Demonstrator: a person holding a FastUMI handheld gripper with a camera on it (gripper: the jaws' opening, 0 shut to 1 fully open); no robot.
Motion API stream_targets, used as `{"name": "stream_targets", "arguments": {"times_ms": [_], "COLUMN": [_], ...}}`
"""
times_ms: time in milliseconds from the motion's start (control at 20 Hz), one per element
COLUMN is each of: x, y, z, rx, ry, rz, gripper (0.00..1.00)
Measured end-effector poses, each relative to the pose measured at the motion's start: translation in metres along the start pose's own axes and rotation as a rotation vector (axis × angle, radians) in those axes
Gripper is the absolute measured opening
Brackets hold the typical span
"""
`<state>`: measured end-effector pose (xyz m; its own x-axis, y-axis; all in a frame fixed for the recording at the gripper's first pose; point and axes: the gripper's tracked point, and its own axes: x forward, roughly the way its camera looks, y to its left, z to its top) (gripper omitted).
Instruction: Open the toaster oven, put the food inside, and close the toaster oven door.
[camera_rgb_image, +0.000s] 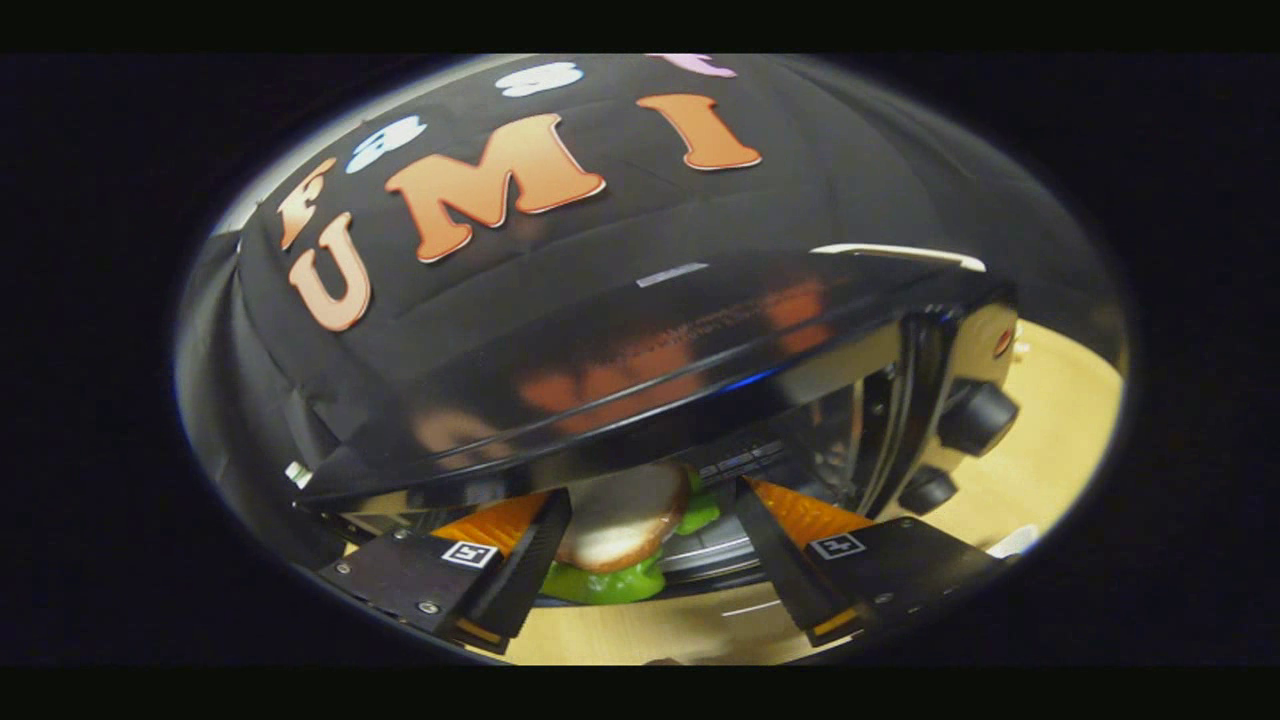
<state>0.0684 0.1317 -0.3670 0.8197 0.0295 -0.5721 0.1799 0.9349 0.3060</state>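
Note:
The black toaster oven stands just ahead of me, its glossy top looming over the fingers and its chamber open below. A toy burger, tan bun on green lettuce, lies at the mouth of the chamber on a dark tray rim. My gripper is open, with the burger between its two fingers. The left finger runs right along the bun's side. A strip of tray shows between the bun and the right finger. The back of the burger is hidden under the oven's top edge.
Two black knobs sit on the oven's right-hand control panel. A light wooden table spreads to the right of the oven and under the fingers. The black booth cloth hangs behind the oven.

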Motion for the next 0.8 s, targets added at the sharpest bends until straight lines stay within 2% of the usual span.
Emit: {"name": "stream_targets", "arguments": {"times_ms": [200,500,800], "x": [-0.038,-0.082,-0.144], "y": [-0.003,-0.017,-0.014], "z": [0.011,-0.001,-0.065], "rx": [-0.094,-0.105,-0.193], "ry": [-0.013,0.075,0.248], "rz": [0.055,0.099,0.177], "gripper": [0.97,0.97,0.97]}}
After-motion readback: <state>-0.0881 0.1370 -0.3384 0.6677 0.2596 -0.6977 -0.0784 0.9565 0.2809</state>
